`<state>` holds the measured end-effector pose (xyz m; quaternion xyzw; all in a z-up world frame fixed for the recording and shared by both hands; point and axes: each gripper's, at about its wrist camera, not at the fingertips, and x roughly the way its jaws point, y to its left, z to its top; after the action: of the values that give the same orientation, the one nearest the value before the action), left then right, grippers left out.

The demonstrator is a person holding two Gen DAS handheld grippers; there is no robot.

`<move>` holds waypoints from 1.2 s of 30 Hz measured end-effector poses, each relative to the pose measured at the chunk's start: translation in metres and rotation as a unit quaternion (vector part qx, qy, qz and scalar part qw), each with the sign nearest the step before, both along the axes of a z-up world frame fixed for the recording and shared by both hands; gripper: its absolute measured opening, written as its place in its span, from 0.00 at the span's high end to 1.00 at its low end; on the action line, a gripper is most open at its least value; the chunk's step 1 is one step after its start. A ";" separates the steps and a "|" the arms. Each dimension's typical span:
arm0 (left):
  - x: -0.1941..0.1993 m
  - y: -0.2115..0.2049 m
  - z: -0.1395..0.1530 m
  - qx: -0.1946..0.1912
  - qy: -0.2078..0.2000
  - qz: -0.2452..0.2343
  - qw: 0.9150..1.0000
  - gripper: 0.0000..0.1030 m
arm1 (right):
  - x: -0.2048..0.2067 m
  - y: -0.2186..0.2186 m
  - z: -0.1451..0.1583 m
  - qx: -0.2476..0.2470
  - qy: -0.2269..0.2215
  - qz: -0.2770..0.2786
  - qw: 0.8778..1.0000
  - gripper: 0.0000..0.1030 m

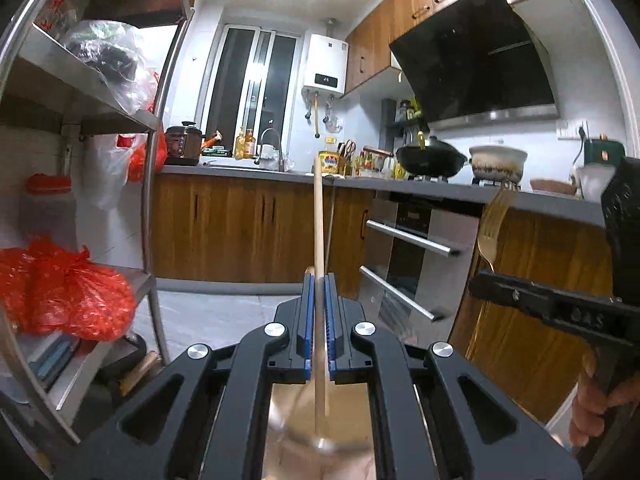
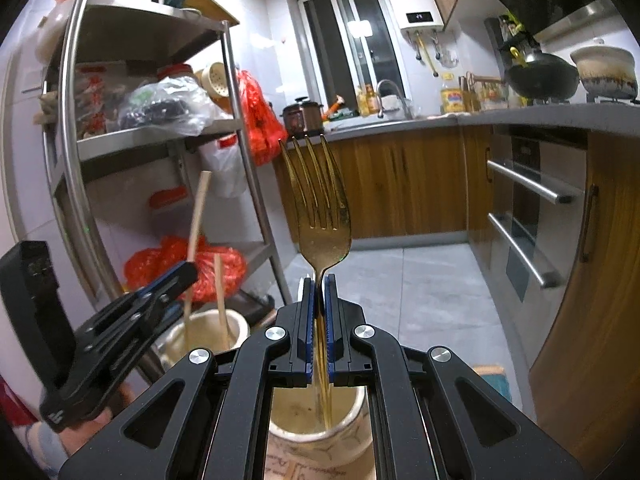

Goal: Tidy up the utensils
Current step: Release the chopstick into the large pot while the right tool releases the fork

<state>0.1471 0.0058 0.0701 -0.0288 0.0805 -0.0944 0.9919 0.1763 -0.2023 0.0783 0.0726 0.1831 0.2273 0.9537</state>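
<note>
1. Two pale ceramic holders stand below the grippers: one cup [image 2: 320, 420] under the right gripper takes the fork's handle end; the other holder [image 2: 208, 332] holds a wooden chopstick [image 2: 221, 300].
2. The fork [image 2: 320, 200] is glossy gold metal with four tines pointing up; the second chopstick [image 1: 319, 224] is a plain light wooden stick.
3. The right gripper [image 2: 319, 300] is clamped on the fork's neck; the left gripper [image 1: 319, 300] is closed on the upright chopstick, blue ribbed pads pressing both sides.
</note>
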 end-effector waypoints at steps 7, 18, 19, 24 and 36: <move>-0.024 0.005 -0.011 0.016 0.027 0.010 0.999 0.95 | 0.003 -0.007 -0.013 0.012 0.025 -0.009 1.000 0.94; -0.021 0.015 -0.023 0.001 0.049 -0.003 0.999 0.94 | 0.006 -0.008 -0.024 -0.002 0.044 -0.028 0.999 0.94; -0.021 0.016 -0.024 -0.001 0.050 -0.004 0.999 0.93 | 0.006 -0.008 -0.025 -0.002 0.044 -0.030 0.999 0.94; -0.020 0.023 -0.027 -0.016 0.055 -0.004 0.998 0.71 | 0.008 -0.007 -0.025 0.000 0.042 -0.036 0.998 0.94; -0.023 0.021 -0.028 -0.012 0.059 0.003 0.998 0.59 | 0.009 -0.011 -0.023 0.001 0.042 -0.042 0.998 0.73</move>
<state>0.1244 0.0263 0.0418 -0.0468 0.1377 -0.0904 0.9852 0.1857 -0.2129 0.0555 0.0906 0.2197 0.1842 0.9537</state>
